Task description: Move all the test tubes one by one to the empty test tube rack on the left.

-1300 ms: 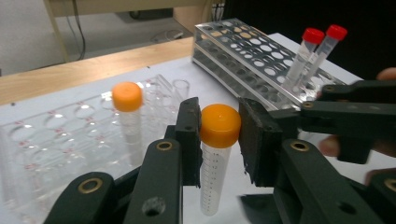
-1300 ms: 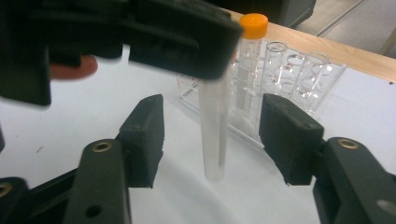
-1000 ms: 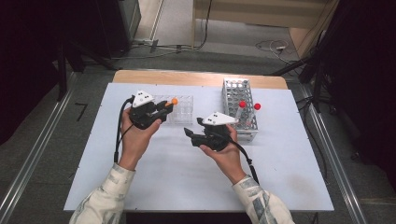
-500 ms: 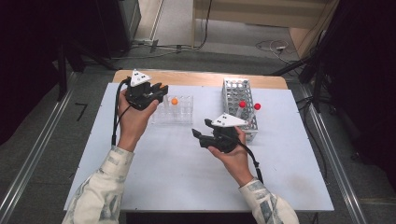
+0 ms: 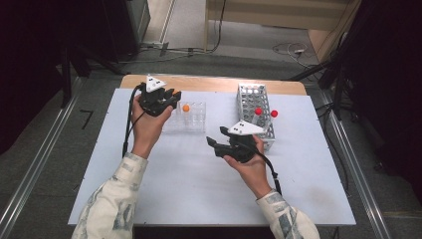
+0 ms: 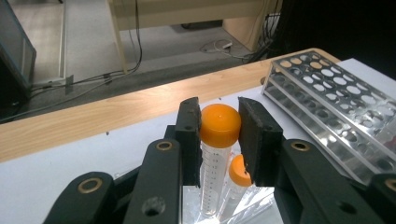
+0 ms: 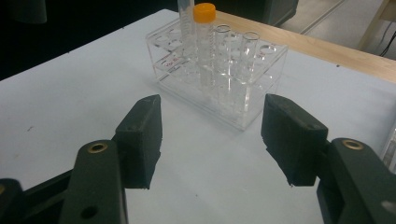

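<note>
My left gripper is shut on the orange cap of a clear graduated tube, which hangs upright over the clear plastic rack. A second orange-capped tube stands in that rack just beside it. In the high view the left gripper is at the rack's far left corner. My right gripper hovers open over the white table, nearer the person than the rack. In the right gripper view its jaws stand wide apart with nothing between them, pointing at the rack.
A metal wire rack stands at the back right, with two red-capped tubes at its near end. A wooden strip runs along the table's far edge. Cables trail from both grippers toward the person.
The left hand has moved toward the table's far edge, away from the person, with the tube in its jaws. The right hand has barely shifted.
</note>
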